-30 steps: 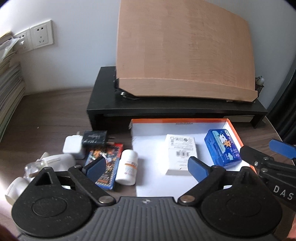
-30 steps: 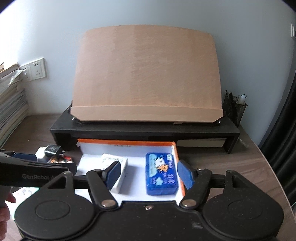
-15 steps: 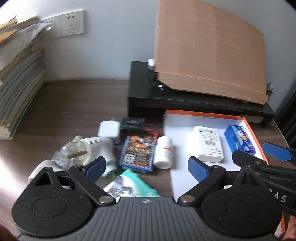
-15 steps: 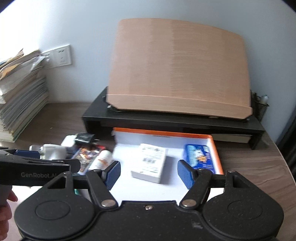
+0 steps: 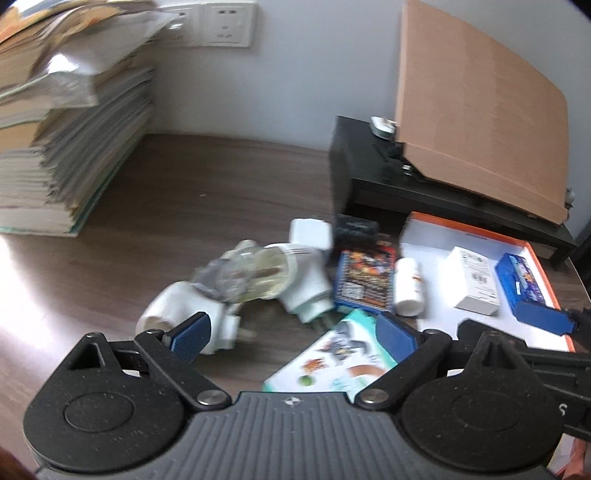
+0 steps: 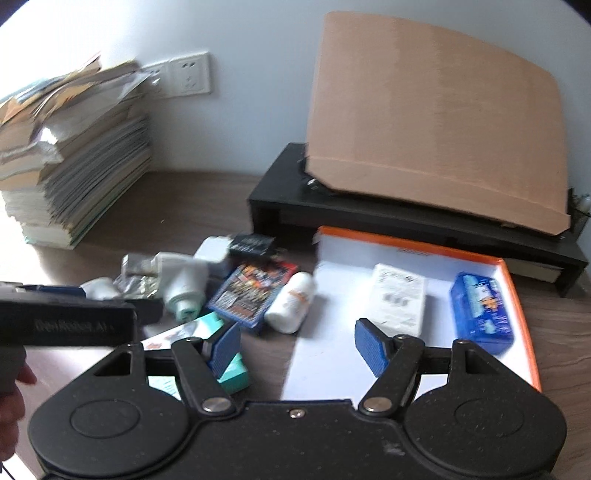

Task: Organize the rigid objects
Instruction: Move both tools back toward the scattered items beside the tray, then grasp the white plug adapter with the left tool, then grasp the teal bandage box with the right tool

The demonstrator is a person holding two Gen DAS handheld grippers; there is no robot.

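Left gripper (image 5: pixel 291 330), lower centre of the left wrist view: jaws spread wide, nothing between the blue pads, which hang above the clutter on the dark wooden desk (image 5: pixel 192 206). Right gripper (image 6: pixel 297 345), lower centre of the right wrist view: jaws likewise wide apart and empty, one pad over the teal box, the other over the tray.

Left wrist view, from left to right. Upper left: a tall stack of papers (image 5: pixel 62 129) against the wall, with wall sockets (image 5: pixel 221 22) above it. Centre: two white plug-in units (image 5: pixel 295 280) with a clear bottle lying between them, blurred; behind them a white charger (image 5: pixel 310 234) and a black adapter (image 5: pixel 356 229). Just beside these lies a blue card box (image 5: pixel 365 280), and next to it a white pill bottle (image 5: pixel 406 286) on its side, touching the tray's left edge. Lower centre: a teal box (image 5: pixel 332 365), partly hidden by the gripper. Right: the orange-rimmed tray (image 5: pixel 480 230), holding a white carton (image 5: pixel 472 280) and, near its right rim, a blue case (image 5: pixel 517 277). Upper right: a wooden board (image 5: pixel 480 110) tilted on a black stand (image 5: pixel 362 173).

Right wrist view: the same layout; the left gripper's body crosses the left edge, held by a hand (image 6: pixel 11 391) at the lower left.
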